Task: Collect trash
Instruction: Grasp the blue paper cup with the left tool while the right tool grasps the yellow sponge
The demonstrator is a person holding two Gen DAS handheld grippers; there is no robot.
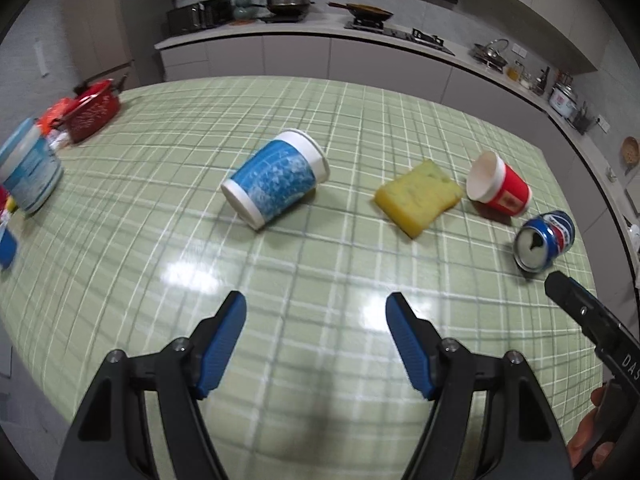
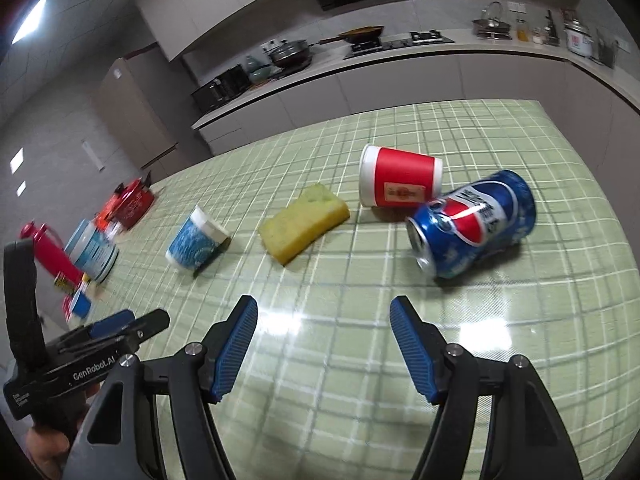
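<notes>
Both the left tongs (image 1: 316, 304) and right tongs (image 2: 323, 308) are being held open, empty, above the tabletop (image 1: 320, 248) near the blue cup (image 1: 276, 178) and can (image 2: 474, 226).

The left gripper (image 1: 316, 310) fills the lower centre of its frame, blue pads apart and gripping nothing. The right gripper (image 2: 323, 314) likewise stands parted and empty, low in its own view, angled downward.

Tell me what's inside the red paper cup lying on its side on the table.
The red paper cup shows its open mouth to the left wrist camera: only plain white inner wall, nothing visibly in it. The deepest part near the bottom is out of view, so a small scrap there cannot be ruled out.
</notes>
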